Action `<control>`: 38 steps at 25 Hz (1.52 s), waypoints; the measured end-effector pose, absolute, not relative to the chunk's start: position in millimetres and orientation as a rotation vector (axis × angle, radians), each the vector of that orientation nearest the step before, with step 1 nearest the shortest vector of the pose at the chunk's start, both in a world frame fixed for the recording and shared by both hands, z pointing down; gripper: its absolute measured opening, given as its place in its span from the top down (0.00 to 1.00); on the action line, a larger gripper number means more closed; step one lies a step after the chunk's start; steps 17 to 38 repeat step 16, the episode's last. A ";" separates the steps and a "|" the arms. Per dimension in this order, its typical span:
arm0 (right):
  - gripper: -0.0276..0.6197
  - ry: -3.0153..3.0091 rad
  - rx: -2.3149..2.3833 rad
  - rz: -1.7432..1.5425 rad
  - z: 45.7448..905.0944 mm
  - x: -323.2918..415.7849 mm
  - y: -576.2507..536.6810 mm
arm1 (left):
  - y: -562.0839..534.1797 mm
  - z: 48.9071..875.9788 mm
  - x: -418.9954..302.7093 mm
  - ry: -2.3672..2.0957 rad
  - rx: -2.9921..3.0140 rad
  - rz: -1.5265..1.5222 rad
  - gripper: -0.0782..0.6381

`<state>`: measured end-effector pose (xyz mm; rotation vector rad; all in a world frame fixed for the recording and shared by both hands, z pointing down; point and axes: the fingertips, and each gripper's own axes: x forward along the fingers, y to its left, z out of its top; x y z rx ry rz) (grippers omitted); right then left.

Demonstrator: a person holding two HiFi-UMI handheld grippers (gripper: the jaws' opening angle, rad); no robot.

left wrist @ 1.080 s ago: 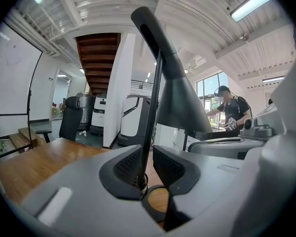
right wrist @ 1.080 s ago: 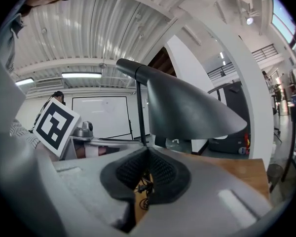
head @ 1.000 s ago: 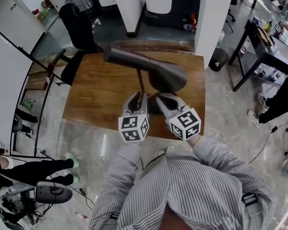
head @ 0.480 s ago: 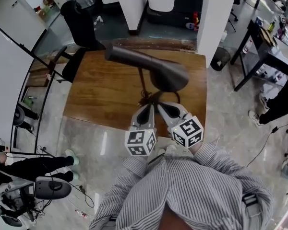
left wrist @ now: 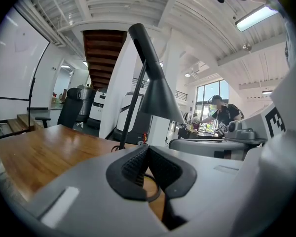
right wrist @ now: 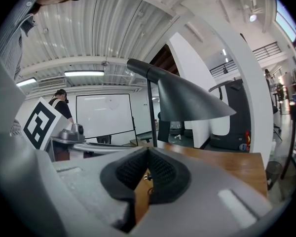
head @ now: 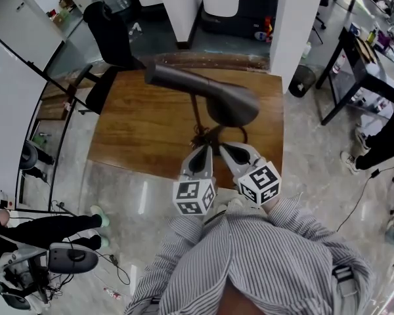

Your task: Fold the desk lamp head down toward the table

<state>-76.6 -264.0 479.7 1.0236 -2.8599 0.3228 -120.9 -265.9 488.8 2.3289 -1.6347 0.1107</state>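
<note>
We see the lamp head [head: 226, 102] in the upper middle of the head view. It sits high on its thin pole [head: 196, 113] over the wooden table [head: 138, 130], with its wide mouth facing down. It may be tipped down already, or it may still go lower. We cannot tell which, so we pick no next push. The left gripper [head: 202, 149] and right gripper [head: 224, 147] wait at the table's near edge, both pressed together on nothing. A second ago they were higher in the frame. Both have slid back toward the bottom, the left one more.
</note>
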 end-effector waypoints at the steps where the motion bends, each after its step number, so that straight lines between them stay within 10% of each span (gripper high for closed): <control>1: 0.96 -2.856 1.025 0.318 479.3 -75.9 -263.8 | -265.7 488.3 -120.9 -1.635 2.332 0.117 0.89; 38: 0.96 -2.835 0.989 0.236 476.9 -75.5 -251.5 | -257.2 487.3 -122.2 -1.633 2.311 0.109 0.88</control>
